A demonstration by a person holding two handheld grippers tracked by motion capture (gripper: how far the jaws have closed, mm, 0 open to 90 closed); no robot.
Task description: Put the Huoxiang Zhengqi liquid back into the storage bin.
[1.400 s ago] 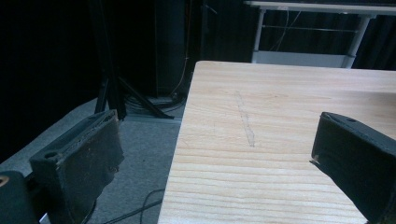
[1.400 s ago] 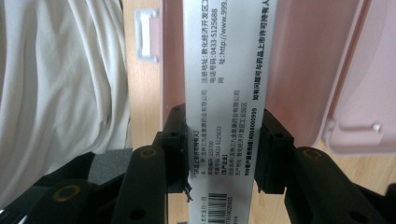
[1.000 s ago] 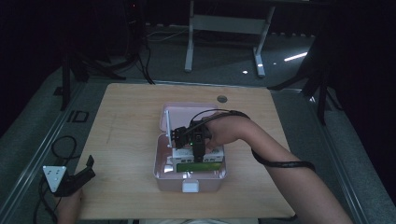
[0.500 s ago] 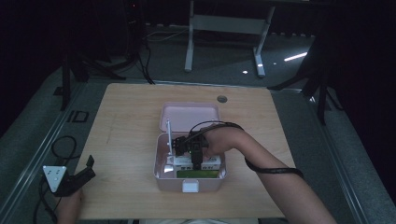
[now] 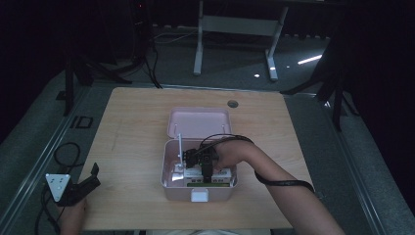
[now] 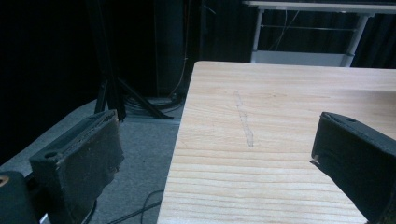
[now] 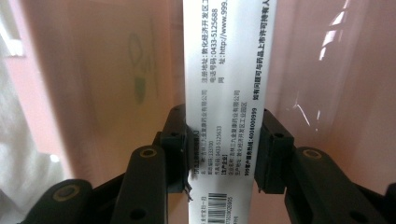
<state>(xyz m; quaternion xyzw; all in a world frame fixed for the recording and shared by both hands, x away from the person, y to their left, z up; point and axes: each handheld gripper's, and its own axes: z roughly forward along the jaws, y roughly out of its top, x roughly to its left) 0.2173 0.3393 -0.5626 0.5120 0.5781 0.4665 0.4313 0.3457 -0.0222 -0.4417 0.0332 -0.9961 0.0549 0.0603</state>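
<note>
An open pink box (image 5: pixel 215 195) stands in the middle of the wooden table, its lid (image 5: pixel 198 122) folded back behind it. My right gripper (image 5: pixel 206 168) reaches down into it from the right. In the right gripper view the right gripper (image 7: pixel 224 140) is shut on a narrow white carton (image 7: pixel 226 70) with printed text and a barcode, with the pink inner wall (image 7: pixel 102 74) close behind. White and green cartons (image 5: pixel 195 181) lie in the box under the gripper. My left gripper (image 5: pixel 90 176) rests at the table's front left corner; in its own view the left gripper (image 6: pixel 215 154) stands open over bare wood.
A thin white piece (image 5: pixel 179 151) stands upright at the box's left inner side. The table has a round hole (image 5: pixel 233 104) at the back. Its left edge (image 6: pixel 180 140) drops to grey floor with cables; a white desk frame (image 5: pixel 235 24) stands beyond the table.
My right gripper has sunk lower into the pink box with the white carton and come nearer the front edge. The left gripper has not moved.
</note>
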